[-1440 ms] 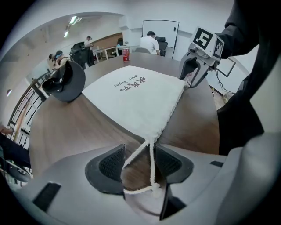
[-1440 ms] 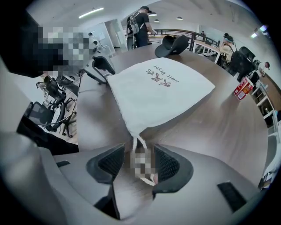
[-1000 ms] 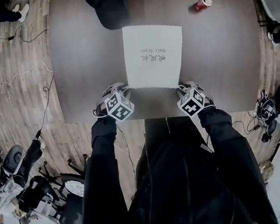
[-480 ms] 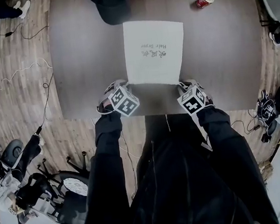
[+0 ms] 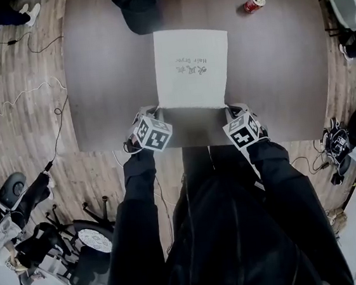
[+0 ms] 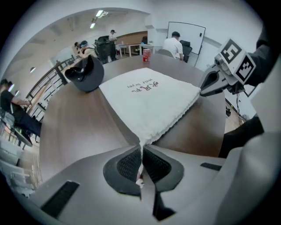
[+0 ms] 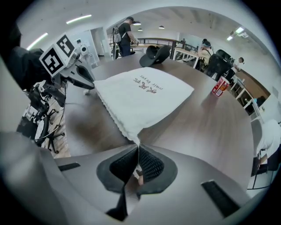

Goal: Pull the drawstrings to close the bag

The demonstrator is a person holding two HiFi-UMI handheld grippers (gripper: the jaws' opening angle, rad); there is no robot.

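Right, bag (image 5: 192, 67) pinched at both near corners

On my head-view feed the white bag lies flat on the brown table (image 5: 107, 83), printed side up, with its gathered edge toward me near the table's front edge. My left gripper (image 5: 157, 113) has its jaws pressed together on the near left corner. Its own view shows white fabric squeezed between the ribbed pads (image 6: 126, 163) (a thin tail pokes out behind them). My right gripper (image 5: 228, 109) is clamped the same way on the near right corner. Both corners lift off the wood into the jaws. A black cap (image 5: 139, 6) sits near the bag's far left corner, and a red can (image 5: 253, 3) stands well off to the right.
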